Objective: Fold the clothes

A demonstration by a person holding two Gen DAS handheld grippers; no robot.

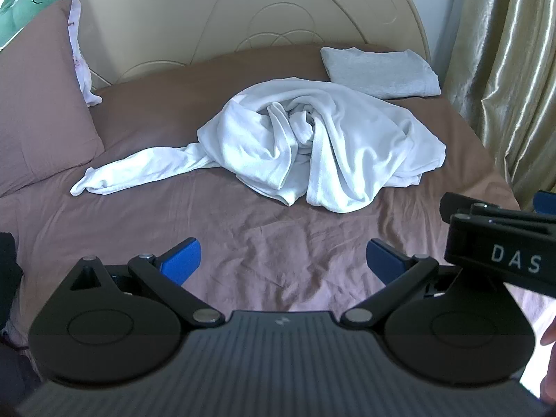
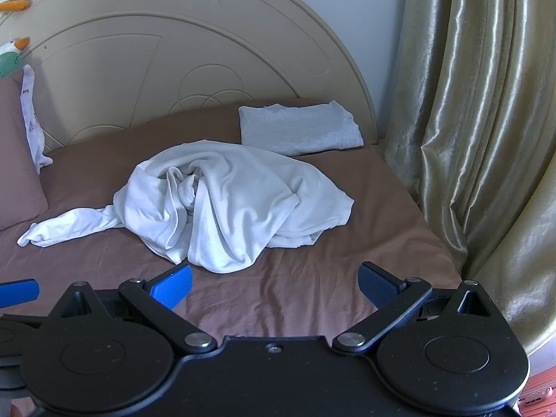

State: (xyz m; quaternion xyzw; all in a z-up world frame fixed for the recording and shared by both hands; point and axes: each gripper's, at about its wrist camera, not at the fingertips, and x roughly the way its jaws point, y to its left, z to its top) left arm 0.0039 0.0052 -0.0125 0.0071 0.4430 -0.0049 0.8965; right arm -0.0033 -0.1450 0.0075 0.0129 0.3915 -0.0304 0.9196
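A crumpled white long-sleeved garment (image 1: 295,142) lies in a heap on the middle of the brown bed sheet (image 1: 243,243), one sleeve (image 1: 139,170) stretched out to the left. It also shows in the right wrist view (image 2: 226,198). A folded grey garment (image 1: 378,71) lies at the head of the bed on the right, seen too in the right wrist view (image 2: 299,128). My left gripper (image 1: 283,264) is open and empty, short of the heap. My right gripper (image 2: 274,286) is open and empty, near the heap's front edge.
A brown pillow (image 1: 38,104) and a green plush toy (image 1: 24,7) are at the left. A beige headboard (image 1: 208,17) stands behind. Gold curtains (image 2: 469,121) hang along the bed's right side. The right gripper's body (image 1: 500,243) shows at the left view's right edge.
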